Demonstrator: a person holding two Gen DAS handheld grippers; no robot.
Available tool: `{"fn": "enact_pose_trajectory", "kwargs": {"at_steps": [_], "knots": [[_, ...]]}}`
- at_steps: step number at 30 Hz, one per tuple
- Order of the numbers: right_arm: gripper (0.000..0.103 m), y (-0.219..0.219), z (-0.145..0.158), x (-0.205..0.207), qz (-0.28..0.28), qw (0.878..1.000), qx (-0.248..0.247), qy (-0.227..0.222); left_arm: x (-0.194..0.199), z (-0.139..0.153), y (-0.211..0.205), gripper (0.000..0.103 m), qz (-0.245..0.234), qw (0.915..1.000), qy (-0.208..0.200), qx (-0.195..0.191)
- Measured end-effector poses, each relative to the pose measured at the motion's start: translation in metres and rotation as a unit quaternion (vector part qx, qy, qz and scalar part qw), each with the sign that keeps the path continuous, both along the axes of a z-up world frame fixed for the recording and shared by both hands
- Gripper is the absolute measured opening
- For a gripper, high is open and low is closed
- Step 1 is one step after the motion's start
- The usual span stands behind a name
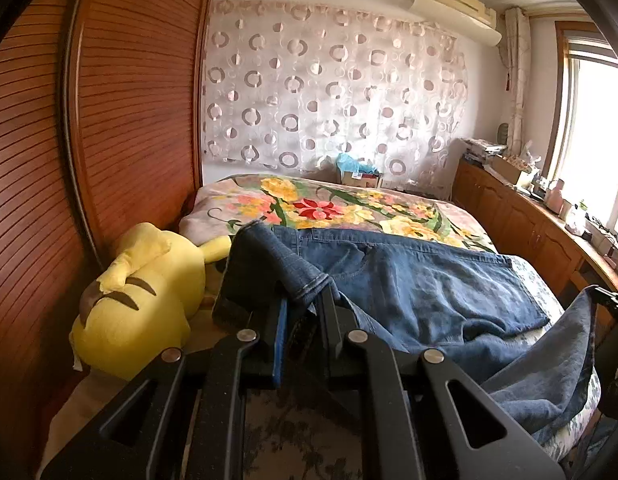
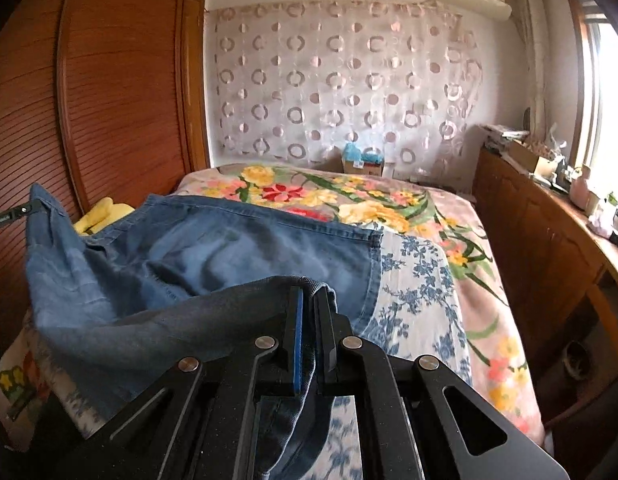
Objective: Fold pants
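Blue denim pants (image 1: 421, 280) lie across the near part of the bed, also seen in the right wrist view (image 2: 229, 252). My left gripper (image 1: 305, 300) is shut on a hemmed edge of the pants at their left end and holds it lifted off the bed. My right gripper (image 2: 309, 300) is shut on another edge of the pants at the near right, also lifted. The cloth sags between the two grips. The left gripper shows at the left edge of the right wrist view (image 2: 13, 216), and the right gripper at the right edge of the left wrist view (image 1: 613, 300).
The bed carries a floral blanket (image 1: 349, 208) and a blue-patterned sheet (image 2: 417, 292). A yellow plush toy (image 1: 141, 300) lies at the bed's left, against a wooden slatted wardrobe (image 1: 109, 120). A wooden cabinet (image 2: 549, 248) with clutter runs along the right under the window.
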State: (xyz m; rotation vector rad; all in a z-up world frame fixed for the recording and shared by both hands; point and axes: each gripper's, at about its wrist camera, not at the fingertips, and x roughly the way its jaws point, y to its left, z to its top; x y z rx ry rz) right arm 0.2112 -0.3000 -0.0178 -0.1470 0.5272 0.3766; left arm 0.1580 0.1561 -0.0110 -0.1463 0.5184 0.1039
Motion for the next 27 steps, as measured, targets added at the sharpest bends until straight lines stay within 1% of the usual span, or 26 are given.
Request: {"fn": "enact_pose_trajectory", "kwargs": {"at_steps": [4,8,10,13,15,17,20,22,27], "knots": [[0.004,0.006,-0.012,0.032,0.0,1.0,-0.005,0.026,0.02,-0.002,-0.002,0.014,0.0,1.0,0.009,0.001],[0.004,0.011,-0.026,0.06,0.002,0.998,-0.007,0.063,0.038,-0.005,-0.007,0.014,-0.002,0.9998,0.019,0.002],[0.004,0.013,-0.028,0.072,0.008,0.997,-0.008,0.078,0.044,-0.008,-0.01,0.014,-0.004,0.9997,0.024,0.004],[0.005,0.017,-0.028,0.08,0.01,0.996,-0.015,0.086,0.051,-0.01,-0.013,0.014,-0.006,0.9996,0.028,0.005],[0.02,0.017,-0.027,0.075,0.006,0.996,-0.018,0.09,0.054,-0.01,-0.016,0.014,-0.008,0.9996,0.028,0.007],[0.025,0.013,-0.023,0.066,0.005,0.996,-0.013,0.091,0.056,-0.009,-0.019,0.014,-0.01,0.9995,0.028,0.01],[0.034,0.006,-0.02,0.047,0.001,0.995,-0.005,0.097,0.056,-0.01,-0.024,0.014,-0.014,0.9994,0.028,0.016],[0.034,0.001,-0.022,0.035,0.004,0.994,0.0,0.107,0.056,-0.009,-0.025,0.014,-0.015,0.9994,0.027,0.018],[0.034,-0.003,-0.029,0.007,0.006,0.991,-0.006,0.13,0.055,-0.01,-0.026,0.014,-0.016,0.9994,0.027,0.015]]}}
